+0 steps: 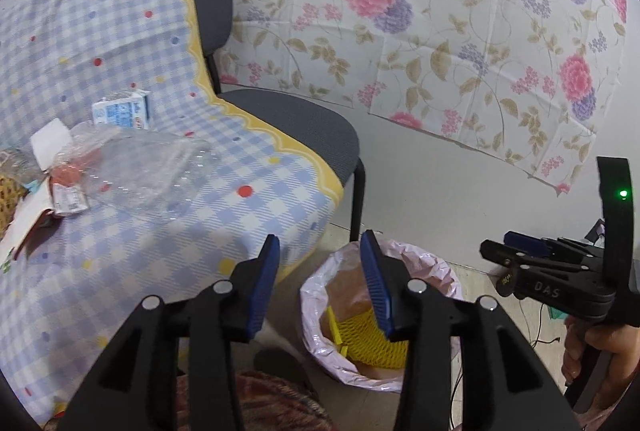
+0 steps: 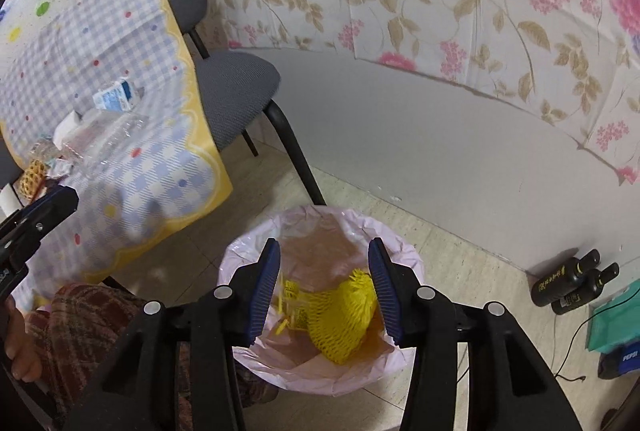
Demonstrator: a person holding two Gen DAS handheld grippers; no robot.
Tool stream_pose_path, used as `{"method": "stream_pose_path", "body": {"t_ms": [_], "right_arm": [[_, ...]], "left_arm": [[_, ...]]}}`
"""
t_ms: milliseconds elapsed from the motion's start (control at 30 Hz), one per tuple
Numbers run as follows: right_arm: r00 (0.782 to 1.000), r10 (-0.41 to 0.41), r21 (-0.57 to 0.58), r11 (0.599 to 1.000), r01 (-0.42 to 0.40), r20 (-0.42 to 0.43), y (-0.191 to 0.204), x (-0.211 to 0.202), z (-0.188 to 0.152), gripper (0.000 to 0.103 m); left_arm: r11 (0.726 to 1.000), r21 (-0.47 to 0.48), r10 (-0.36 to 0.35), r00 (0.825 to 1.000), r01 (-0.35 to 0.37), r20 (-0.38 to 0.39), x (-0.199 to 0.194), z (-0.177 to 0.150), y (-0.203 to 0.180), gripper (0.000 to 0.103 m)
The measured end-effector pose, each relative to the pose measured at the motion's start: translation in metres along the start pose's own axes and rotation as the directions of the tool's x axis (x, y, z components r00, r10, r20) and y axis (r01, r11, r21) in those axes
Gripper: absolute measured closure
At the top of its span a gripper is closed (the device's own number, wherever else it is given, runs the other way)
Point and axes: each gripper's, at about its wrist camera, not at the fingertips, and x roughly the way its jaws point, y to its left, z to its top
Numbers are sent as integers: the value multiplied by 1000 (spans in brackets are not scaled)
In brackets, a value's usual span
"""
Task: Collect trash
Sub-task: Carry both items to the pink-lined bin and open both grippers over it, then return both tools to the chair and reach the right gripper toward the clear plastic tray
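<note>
A: While both grippers are hanging over the bin, what is standing to go wrong, item by item, biggest first?

B: Item one, the checked tablecloth (image 1: 132, 43), filling the left of both views: soft printed sheet, scalloped yellow border, draping loose over the table edge. A gripper reaching back could be snagging a fold and dragging everything on it.

A: And the bin?

B: Item two, the bin (image 2: 320, 311), lower centre in the right wrist view: round, lined with a thin crinkled pink bag. It is looking light, so a knock from either tool may be tipping it. Inside it, the yellow foam net (image 2: 340, 315) is lying, springy open mesh that may be bulging back up and crowding later pieces.

A: What is remaining on the table?

B: Item three, the clear plastic tray (image 1: 160, 167), centre left in the left wrist view: glossy, thin, flexing; it is likely slipping or buckling under a pinch. Item four, the small blue-and-white carton (image 1: 122, 111) above it: stiff boxy card, the easiest hold. Item five, crumpled wrappers (image 1: 68, 197) at the left edge: small, flat, hard to nip cleanly.

A: The jaws?

B: The left gripper (image 1: 320, 283) and right gripper (image 2: 324, 291) are both standing apart, holding nothing.
</note>
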Motion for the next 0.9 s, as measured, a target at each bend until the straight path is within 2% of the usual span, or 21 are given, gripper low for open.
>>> {"method": "stream_pose_path", "body": {"t_ms": [167, 333, 467, 533, 600, 733, 833, 900], "right_arm": [[994, 74, -78, 995, -68, 86, 34, -30, 21, 56], [977, 174, -174, 973, -152, 124, 80, -43, 44, 55], [962, 246, -258, 943, -210, 117, 125, -40, 61, 53], [958, 265, -290, 931, -223, 113, 145, -36, 66, 44], [953, 282, -323, 917, -235, 107, 166, -30, 70, 43], [946, 314, -390, 884, -258, 87, 206, -8, 74, 43], [945, 322, -435, 860, -266, 59, 232, 14, 72, 43], [948, 317, -456, 847, -272, 23, 248, 35, 73, 43]], "left_arm": [[995, -32, 95, 995, -94, 34, -31, 5, 23, 53], [973, -112, 210, 976, -203, 54, -66, 9, 63, 45], [935, -167, 328, 942, -314, 64, -89, 10, 99, 31], [910, -195, 383, 922, -365, 62, -99, 8, 118, 28], [884, -226, 429, 902, -409, 46, -104, 7, 141, 26], [844, -273, 488, 872, -461, 38, -112, 2, 174, 19], [812, -276, 541, 841, -514, 26, -107, -1, 194, 18], [804, -285, 547, 837, -522, 8, -101, -5, 208, 18]]}}
